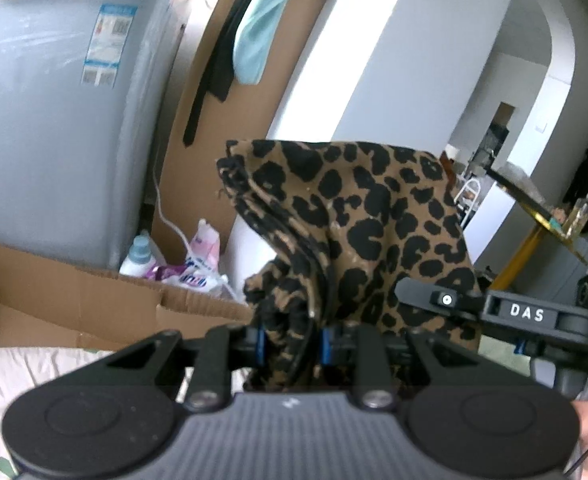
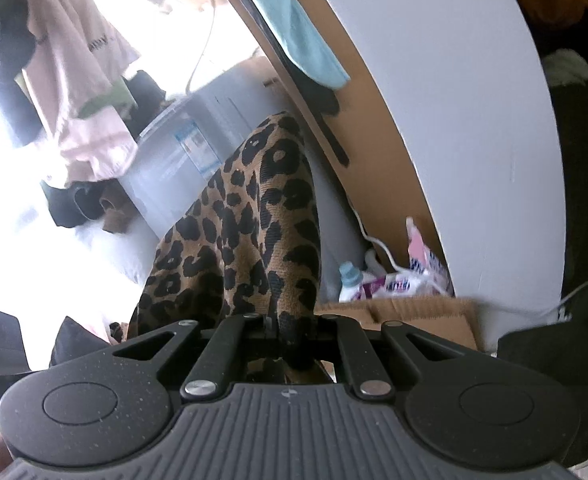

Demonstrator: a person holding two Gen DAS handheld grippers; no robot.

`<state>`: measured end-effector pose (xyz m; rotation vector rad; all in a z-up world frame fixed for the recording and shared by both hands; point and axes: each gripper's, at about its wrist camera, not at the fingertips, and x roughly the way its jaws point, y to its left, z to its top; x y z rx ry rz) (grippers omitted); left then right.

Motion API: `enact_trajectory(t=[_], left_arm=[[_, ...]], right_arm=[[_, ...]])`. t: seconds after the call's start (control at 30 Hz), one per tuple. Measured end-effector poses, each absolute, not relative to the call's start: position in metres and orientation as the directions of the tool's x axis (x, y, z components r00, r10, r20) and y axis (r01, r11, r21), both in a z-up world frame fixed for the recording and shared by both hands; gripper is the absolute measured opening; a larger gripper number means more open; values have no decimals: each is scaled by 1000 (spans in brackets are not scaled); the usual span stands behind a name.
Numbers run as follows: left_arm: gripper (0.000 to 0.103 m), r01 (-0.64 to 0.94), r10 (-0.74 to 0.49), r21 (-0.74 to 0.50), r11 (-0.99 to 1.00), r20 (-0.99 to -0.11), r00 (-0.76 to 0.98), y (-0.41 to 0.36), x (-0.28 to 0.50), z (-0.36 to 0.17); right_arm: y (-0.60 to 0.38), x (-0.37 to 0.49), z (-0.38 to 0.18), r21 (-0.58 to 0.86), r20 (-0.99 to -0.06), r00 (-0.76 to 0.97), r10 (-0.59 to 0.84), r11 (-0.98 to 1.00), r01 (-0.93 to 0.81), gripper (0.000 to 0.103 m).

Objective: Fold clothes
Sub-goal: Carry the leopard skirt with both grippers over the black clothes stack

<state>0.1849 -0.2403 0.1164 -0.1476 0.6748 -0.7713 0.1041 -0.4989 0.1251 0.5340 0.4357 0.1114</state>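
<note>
Beside the left hand-held gripper [image 1: 292, 342], both pinching leopard-print garment [image 1: 357, 216], right hand-held gripper [image 1: 413, 300] lettered "DAS".

Grey washing machine [image 1: 62, 120] beside white wall [image 1: 393, 60]; cardboard box [image 1: 74, 304] below; bright daylight.

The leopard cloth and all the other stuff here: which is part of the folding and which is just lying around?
In the job:
- leopard-print garment
- left gripper, shut on it
- right gripper, shut on it

Just lying about:
- washing machine
- detergent bottle
- cardboard box
- blue cloth
</note>
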Motion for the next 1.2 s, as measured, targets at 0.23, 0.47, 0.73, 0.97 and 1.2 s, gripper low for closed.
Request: enact_trajectory(t=[0.23, 0.47, 0.73, 0.97, 1.2], left_arm=[[26, 615, -701, -354, 705, -481, 526, -255, 156, 148], [26, 643, -725, -354, 679, -461, 511, -279, 141, 157], [26, 686, -759, -361, 632, -468, 453, -305, 131, 134], [26, 717, -785, -378, 586, -482, 388, -330, 132, 96], [26, 728, -806, -416, 545, -498, 319, -348, 138, 44]], right_arm=[[-512, 74, 170, 476, -342, 919, 198, 879, -12, 6], [-532, 42, 194, 453, -308, 937, 166, 891, -9, 6], [-558, 14, 173, 467, -304, 945, 123, 884, 35, 6], [-576, 4, 141, 440, -326, 943, 66, 894, 90, 6], [-588, 3, 98, 406, -376, 927, -2, 898, 166, 6]])
